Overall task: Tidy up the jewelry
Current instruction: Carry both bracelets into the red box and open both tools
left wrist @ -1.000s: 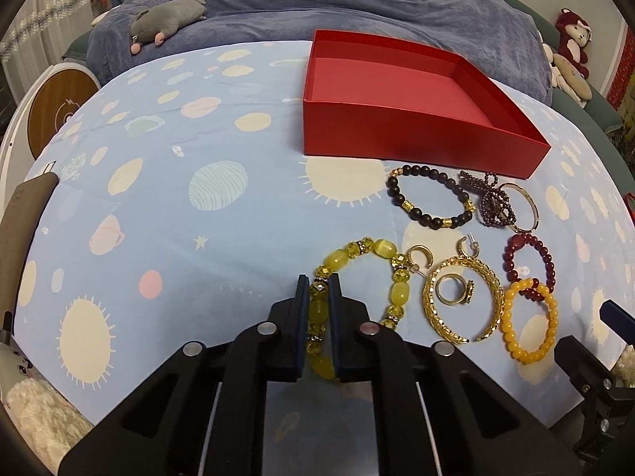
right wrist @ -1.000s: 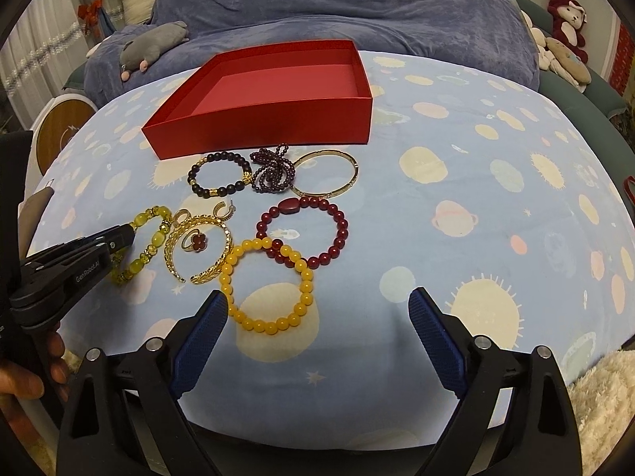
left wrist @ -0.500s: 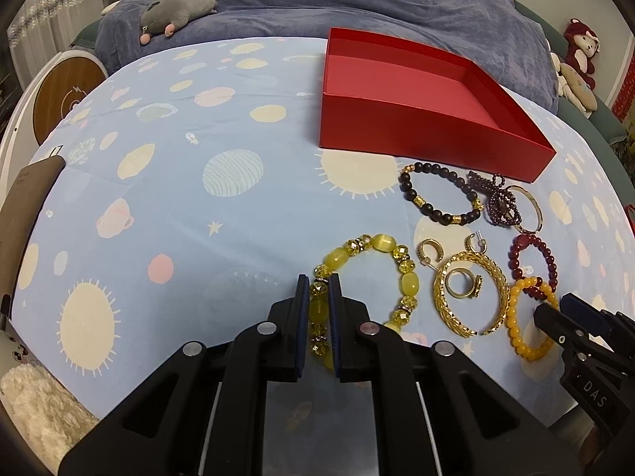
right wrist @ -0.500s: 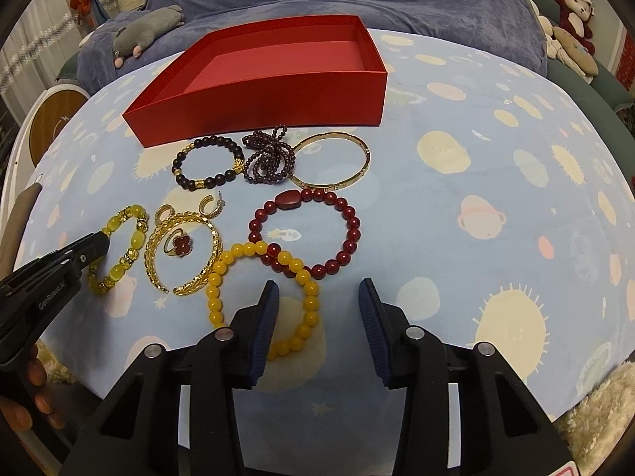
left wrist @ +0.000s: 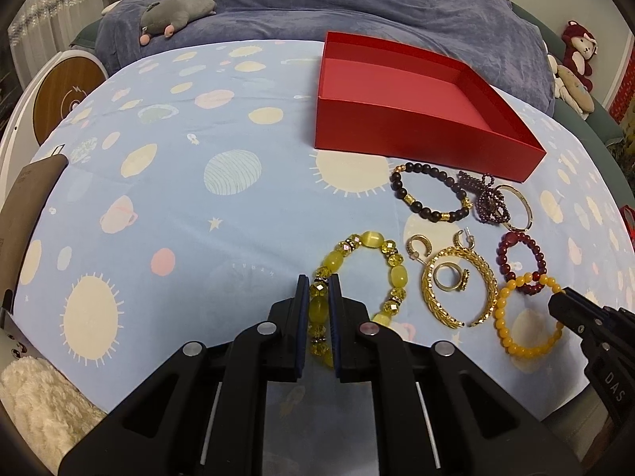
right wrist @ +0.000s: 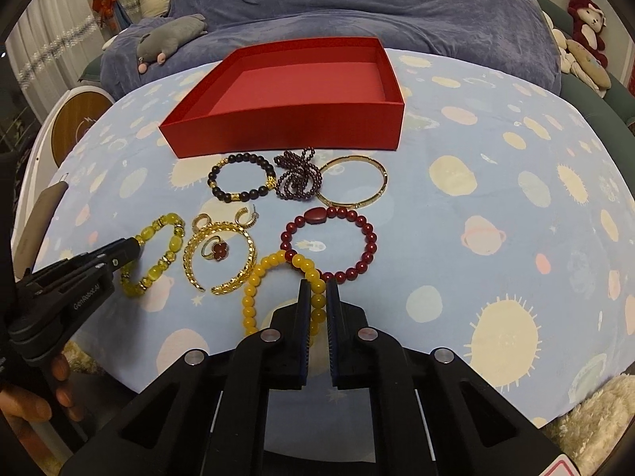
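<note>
Grippers pinch bracelets: left gripper [left wrist: 318, 289] yellow bracelet [left wrist: 359, 273]; right gripper [right wrist: 318, 293] amber bracelet [right wrist: 278, 289].

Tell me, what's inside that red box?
Nothing shows inside the red box: only its bare pinkish-red floor. The near wall hides a strip of floor right behind it, so something small lying there cannot be ruled out.

Tabletop [left wrist: 166, 182] under me: pale blue cloth with suns and planets. Behind it, blue-grey blanket [left wrist: 357, 4] across top of frame, grey plush [left wrist: 178, 10] upper left. White curtain [left wrist: 43, 12] far upper left. Red plush monkey [left wrist: 577, 49] upper right. Dim indoor light.
</note>
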